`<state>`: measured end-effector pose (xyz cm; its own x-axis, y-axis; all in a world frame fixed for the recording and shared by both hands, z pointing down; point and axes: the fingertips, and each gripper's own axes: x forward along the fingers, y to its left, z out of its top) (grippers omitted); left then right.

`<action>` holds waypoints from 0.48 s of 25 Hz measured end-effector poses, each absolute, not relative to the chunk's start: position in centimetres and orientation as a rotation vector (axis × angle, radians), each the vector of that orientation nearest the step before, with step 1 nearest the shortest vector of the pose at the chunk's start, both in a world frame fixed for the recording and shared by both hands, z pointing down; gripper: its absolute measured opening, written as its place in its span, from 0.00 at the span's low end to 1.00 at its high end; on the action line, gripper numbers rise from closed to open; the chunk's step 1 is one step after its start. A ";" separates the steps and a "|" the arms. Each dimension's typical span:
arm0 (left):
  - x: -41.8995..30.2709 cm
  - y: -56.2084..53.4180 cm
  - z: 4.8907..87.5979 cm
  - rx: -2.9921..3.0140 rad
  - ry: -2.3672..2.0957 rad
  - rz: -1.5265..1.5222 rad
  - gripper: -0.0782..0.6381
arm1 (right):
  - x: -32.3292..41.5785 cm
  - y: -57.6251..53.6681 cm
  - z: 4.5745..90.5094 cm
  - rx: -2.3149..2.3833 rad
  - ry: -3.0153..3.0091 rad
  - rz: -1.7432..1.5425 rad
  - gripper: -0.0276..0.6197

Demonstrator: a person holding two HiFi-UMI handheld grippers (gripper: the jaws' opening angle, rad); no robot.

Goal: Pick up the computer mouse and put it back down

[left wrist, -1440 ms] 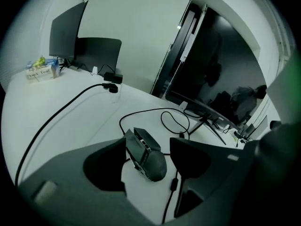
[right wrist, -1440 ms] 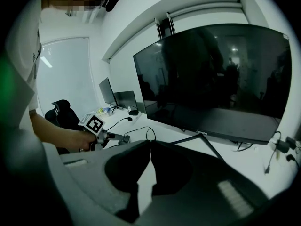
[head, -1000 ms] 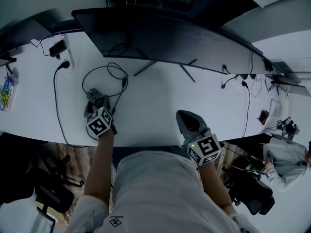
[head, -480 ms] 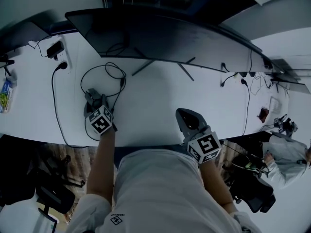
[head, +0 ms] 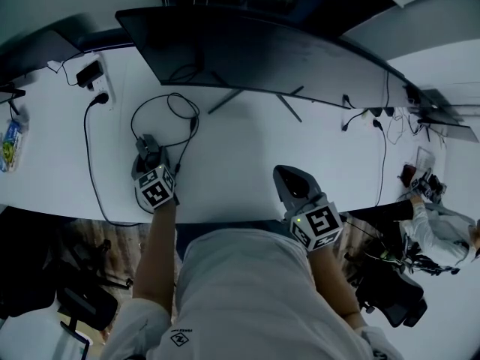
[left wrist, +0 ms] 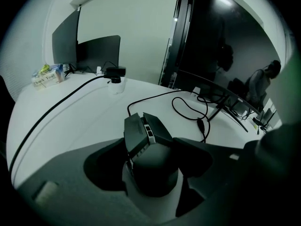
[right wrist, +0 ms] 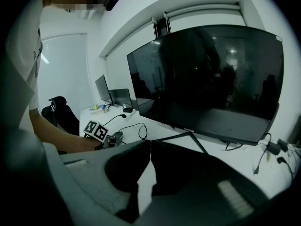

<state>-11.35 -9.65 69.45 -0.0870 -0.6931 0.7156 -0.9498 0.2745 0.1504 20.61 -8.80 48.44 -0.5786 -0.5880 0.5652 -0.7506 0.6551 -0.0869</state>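
Observation:
The black wired computer mouse (left wrist: 150, 166) lies on the white desk (head: 240, 156) at the left; in the head view only its front (head: 146, 142) shows past my left gripper (head: 150, 160). My left gripper (left wrist: 148, 145) straddles the mouse, one jaw on each side, and its jaws are closing. A thin strip of desk still shows between the left jaw and the mouse. The mouse cable (head: 161, 111) loops away toward the monitor. My right gripper (head: 289, 180) rests near the desk's front edge, shut with nothing in it (right wrist: 150, 145).
A wide curved monitor (head: 262, 51) on a splayed stand spans the back of the desk. A power strip (head: 96, 81) with a plugged cable lies at the back left. Another person sits at the far right (head: 442, 231).
My left gripper has stayed over the mouse, shifting only slightly. My right gripper has not moved. The person at the far right has reached toward the desk.

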 end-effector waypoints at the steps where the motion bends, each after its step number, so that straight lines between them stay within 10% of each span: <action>1: -11.4 -9.6 69.4 1.492 -1.839 0.467 0.55 | 20.5 -8.7 48.4 1.044 -2.375 0.435 0.05; 12: -11.8 -8.1 66.7 1.654 -1.760 0.534 0.55 | 18.1 -7.3 47.5 1.054 -2.397 0.417 0.05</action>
<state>-11.77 -8.14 66.66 0.0130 -0.7155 0.6985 -0.9830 0.1189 0.1400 18.07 -7.26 47.50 -0.5845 -0.6027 0.5433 -0.7506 0.6558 -0.0800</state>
